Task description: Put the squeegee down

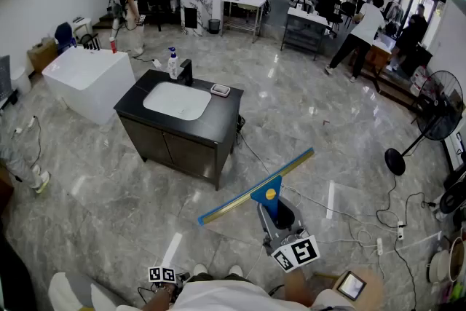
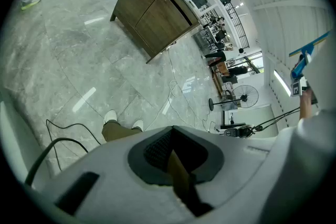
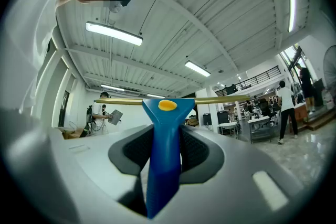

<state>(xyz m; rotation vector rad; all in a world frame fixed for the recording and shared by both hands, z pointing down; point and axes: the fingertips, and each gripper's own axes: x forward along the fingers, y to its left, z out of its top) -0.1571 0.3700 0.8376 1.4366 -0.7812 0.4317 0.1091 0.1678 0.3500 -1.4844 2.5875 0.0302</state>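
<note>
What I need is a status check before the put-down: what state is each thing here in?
squeegee: held in the air above the floor, blade roughly level
right gripper: shut on the squeegee's blue handle
left gripper: shut, nothing held
sink cabinet: doors closed
spray bottle: upright on the cabinet top
fan: standing upright; can't tell if it is running
</note>
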